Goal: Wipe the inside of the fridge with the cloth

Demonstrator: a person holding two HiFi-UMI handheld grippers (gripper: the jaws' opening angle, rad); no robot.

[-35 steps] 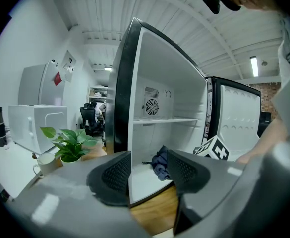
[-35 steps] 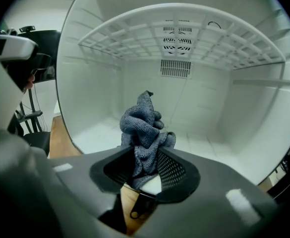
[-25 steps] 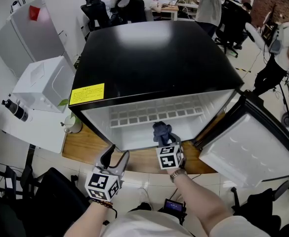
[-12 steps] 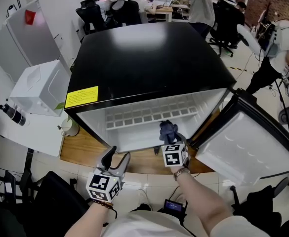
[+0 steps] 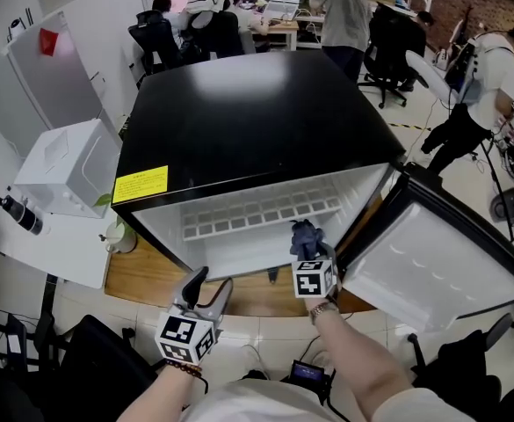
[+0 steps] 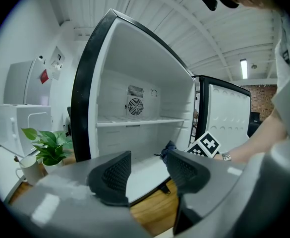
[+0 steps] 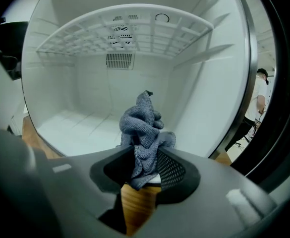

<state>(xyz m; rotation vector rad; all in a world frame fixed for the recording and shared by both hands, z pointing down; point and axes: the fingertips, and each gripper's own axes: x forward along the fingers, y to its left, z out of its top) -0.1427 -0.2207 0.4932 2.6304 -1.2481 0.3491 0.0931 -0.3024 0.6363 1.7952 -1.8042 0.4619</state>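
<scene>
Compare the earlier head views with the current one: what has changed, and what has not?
The right tool, shut on the cloth, moved rightward across the fridge opening, towards the open door. The left tool stayed open and empty in front of the fridge; the door stayed open.

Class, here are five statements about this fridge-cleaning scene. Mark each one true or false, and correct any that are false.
1. The right hand-held gripper is shut on a crumpled blue-grey cloth. True.
2. The left hand-held gripper grips a sponge. False: its jaws stand apart with nothing between them.
3. The black-topped fridge has its door closed. False: its white-lined door stands open on the right.
4. A yellow rectangular label sits on the fridge's top. True.
5. A green leafy plant in a white mug stands beside the fridge. True.
</scene>
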